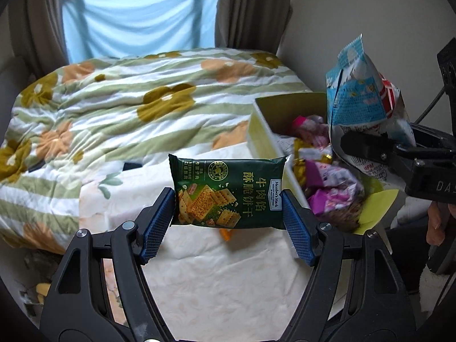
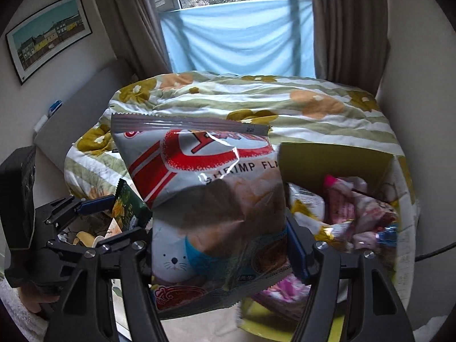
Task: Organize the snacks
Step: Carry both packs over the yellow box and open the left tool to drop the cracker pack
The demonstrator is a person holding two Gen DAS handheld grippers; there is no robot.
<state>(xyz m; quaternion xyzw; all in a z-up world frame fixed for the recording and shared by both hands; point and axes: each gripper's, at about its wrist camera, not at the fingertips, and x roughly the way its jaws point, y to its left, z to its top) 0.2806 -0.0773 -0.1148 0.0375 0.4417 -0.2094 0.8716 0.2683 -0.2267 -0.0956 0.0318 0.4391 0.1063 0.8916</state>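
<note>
The left gripper (image 1: 228,213) is pinching a green beef-flavour cracker packet (image 1: 228,191) by its two short ends between blue fingers (image 1: 158,228), holding it in the air above the bed's (image 1: 114,108) pale near edge. The right gripper (image 2: 219,256) is clamping a shrimp-flavour chip bag (image 2: 205,176) low on its body, together with a second bag showing a cartoon seal (image 2: 173,262). Both bags are hanging over the open yellow cardboard box (image 1: 263,131) of wrapped snacks (image 1: 327,176) at the bed's right edge. The packets are probably light, crinkly, slippery and crushable, so gripping at the sealed edges seems safest.
</note>
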